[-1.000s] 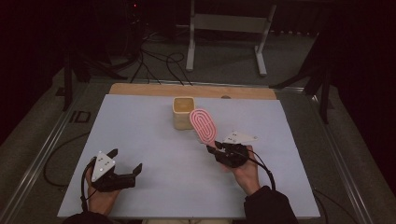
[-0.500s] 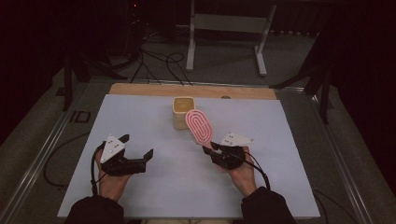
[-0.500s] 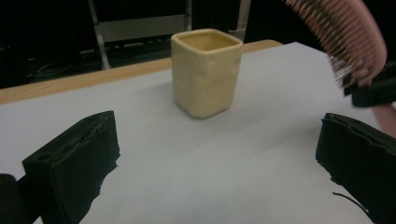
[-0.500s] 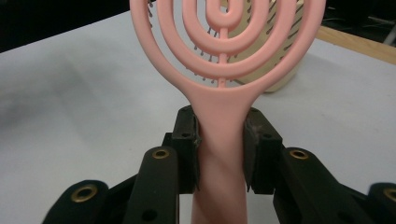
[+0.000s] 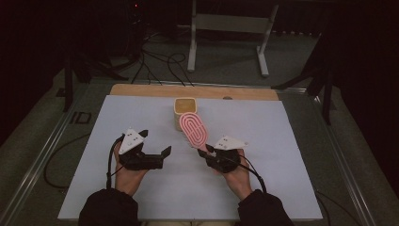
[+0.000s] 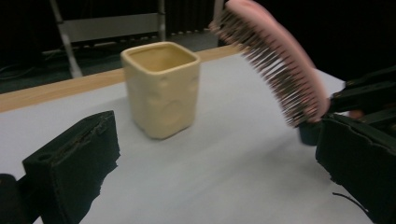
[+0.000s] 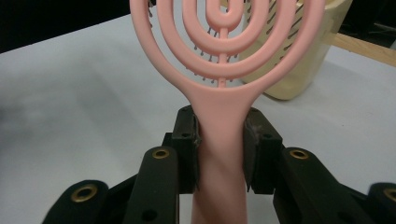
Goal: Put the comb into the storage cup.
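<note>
The pink hairbrush (image 5: 194, 129) sits just right of centre in the high view, its long axis running from the handle at lower right up to the oval head at upper left, above the table. The right gripper (image 5: 210, 153) clamps its handle (image 7: 222, 140) between both pads. Touching the head's far side in that view stands the cream square cup (image 5: 184, 109) on the white tabletop (image 5: 282, 141). The left gripper (image 5: 155, 146), lower left, stands wide open and empty. Its own view shows the dark bristles (image 6: 271, 70) facing down; the right gripper view shows the brush's looped back.
</note>
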`<state>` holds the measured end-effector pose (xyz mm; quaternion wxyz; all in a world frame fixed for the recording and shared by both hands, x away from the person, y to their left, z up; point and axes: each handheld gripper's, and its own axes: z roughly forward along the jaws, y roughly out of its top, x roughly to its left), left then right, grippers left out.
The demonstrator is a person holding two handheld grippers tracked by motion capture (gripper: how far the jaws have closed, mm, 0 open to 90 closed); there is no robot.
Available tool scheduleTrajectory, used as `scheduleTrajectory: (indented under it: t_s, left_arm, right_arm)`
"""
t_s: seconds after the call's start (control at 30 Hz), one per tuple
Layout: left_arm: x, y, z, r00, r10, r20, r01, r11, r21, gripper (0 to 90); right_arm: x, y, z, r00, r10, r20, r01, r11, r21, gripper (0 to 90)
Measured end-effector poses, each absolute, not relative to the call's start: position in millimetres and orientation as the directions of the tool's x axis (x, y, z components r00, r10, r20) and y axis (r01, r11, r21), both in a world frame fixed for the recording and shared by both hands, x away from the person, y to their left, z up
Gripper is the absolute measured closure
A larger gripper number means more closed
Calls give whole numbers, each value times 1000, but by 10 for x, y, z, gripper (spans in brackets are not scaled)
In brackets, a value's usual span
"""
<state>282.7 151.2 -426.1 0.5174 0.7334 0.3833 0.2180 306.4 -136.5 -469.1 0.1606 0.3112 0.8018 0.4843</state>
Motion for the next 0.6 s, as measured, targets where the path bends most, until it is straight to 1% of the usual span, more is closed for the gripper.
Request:
scheduleTrajectory:
  t_s: [0.17,0.2,0.4,0.6]
  left_arm:
    - [2851,1440,-4234,617,783,-82,335,-167,927,3]
    - [2878,1400,-4236,618,779,-100,345,-154,926,3]
    - [2951,1248,-4241,627,768,-129,383,-159,910,18]
    - [3003,1095,-4225,639,754,-149,392,-152,907,24]
  right_arm:
    - [3063,-1322,-4705,-762,647,40,339,345,875,699]
    - [3064,-1307,-4706,-764,644,38,334,346,877,699]
    - [3054,-1287,-4692,-765,644,35,328,341,881,699]
    - [3032,-1257,-4694,-769,638,32,322,345,882,699]
